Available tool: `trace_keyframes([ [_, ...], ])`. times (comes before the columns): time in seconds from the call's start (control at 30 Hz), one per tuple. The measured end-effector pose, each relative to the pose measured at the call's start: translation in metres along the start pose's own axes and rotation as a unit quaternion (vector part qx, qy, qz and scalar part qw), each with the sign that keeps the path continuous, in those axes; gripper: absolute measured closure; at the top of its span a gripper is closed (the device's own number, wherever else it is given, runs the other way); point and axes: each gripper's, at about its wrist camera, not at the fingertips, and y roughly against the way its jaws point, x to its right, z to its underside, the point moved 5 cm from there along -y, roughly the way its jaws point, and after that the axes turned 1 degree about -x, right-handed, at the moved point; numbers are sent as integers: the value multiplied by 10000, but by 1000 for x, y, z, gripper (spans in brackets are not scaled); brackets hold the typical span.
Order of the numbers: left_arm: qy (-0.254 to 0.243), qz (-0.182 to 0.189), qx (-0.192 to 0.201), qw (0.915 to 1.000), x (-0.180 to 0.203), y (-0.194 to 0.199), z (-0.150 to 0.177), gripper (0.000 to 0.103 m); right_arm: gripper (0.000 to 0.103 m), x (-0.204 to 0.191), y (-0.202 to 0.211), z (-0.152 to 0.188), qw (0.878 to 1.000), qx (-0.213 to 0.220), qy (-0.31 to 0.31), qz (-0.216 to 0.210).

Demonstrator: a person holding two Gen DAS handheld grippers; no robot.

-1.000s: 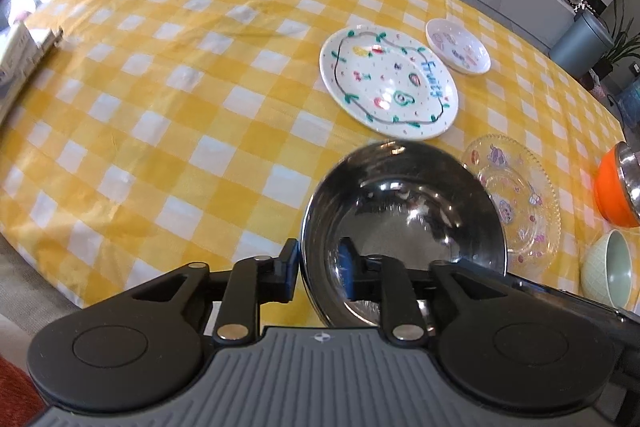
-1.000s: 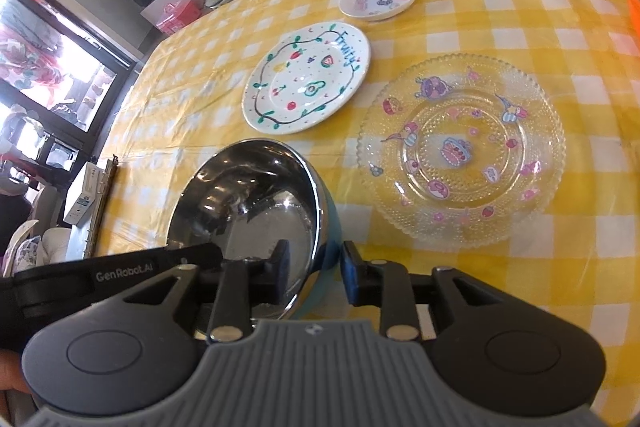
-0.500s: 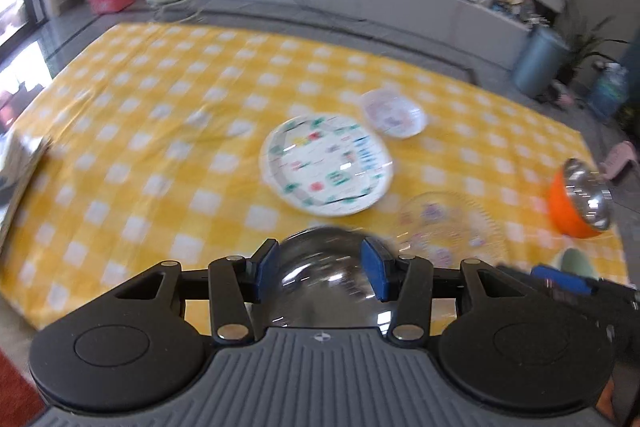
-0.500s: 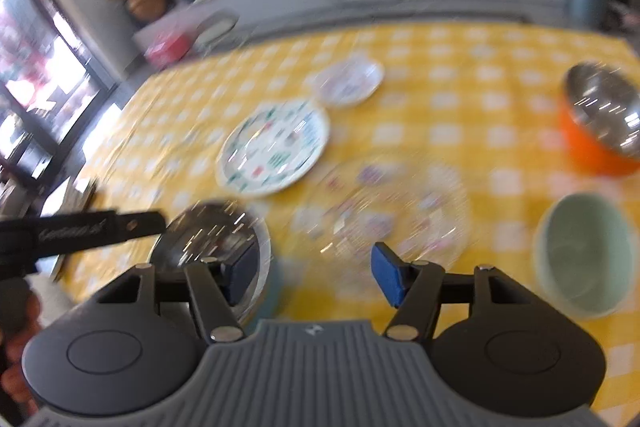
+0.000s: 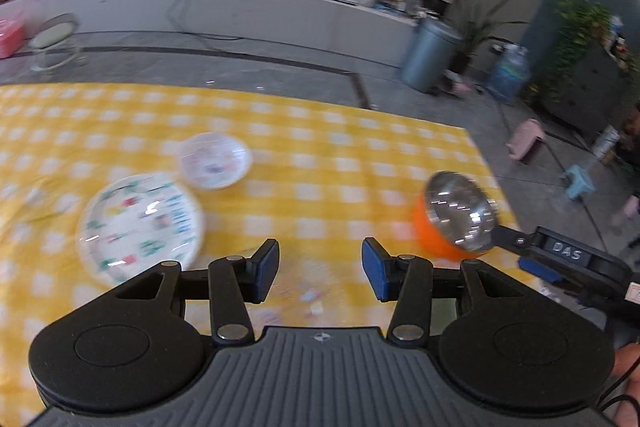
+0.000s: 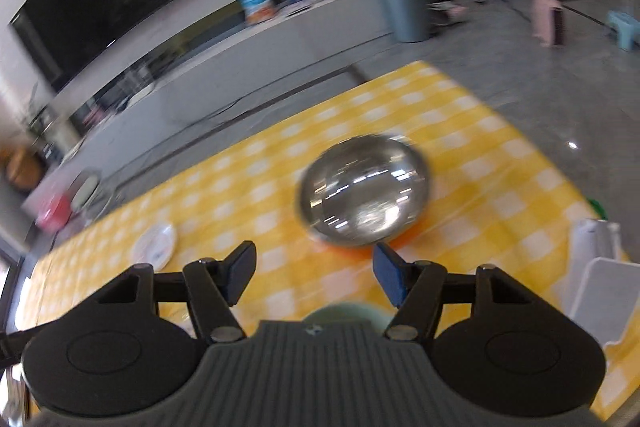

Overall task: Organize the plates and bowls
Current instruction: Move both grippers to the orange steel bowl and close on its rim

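Both your tongs are wide open and empty, so careful rushing that orange bowl mid-frame, it'll skid.

On the tablecloth, the small dish sits behind the plate, bowl far right.

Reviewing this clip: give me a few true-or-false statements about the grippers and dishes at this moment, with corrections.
1. The left gripper is open and holds nothing. True.
2. The right gripper is shut on the orange bowl. False: its jaws are apart, the bowl lies beyond them.
3. The orange bowl has a shiny metal inside. True.
4. The small white dish is stacked on the large patterned plate. False: it sits beside it on the checked tablecloth.
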Motion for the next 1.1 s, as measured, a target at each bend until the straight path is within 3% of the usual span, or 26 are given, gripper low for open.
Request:
trace_keyframes([
  [0.1, -208, 146, -71, 9997, 25, -27, -9, 48, 39, 13, -6, -9, 9996, 186, -110, 182],
  [0.3, -526, 168, -7, 9985, 62, -74, -26, 33, 39, 32, -32, -22, 9971, 324, -121, 678],
  [0.6, -535, 149, -268, 9981, 77, -138, -28, 30, 34, 49, -68, -22, 9963, 140, -273, 798],
  [0.9, -494, 194, -615, 9967, 80, -177, -19, 30, 36, 69, -99, -14, 9919, -470, -672, 968],
  [1.1, -574, 227, -814, 9948, 82, -190, -11, 33, 57, 73, -112, -7, 9892, -789, -979, 759],
])
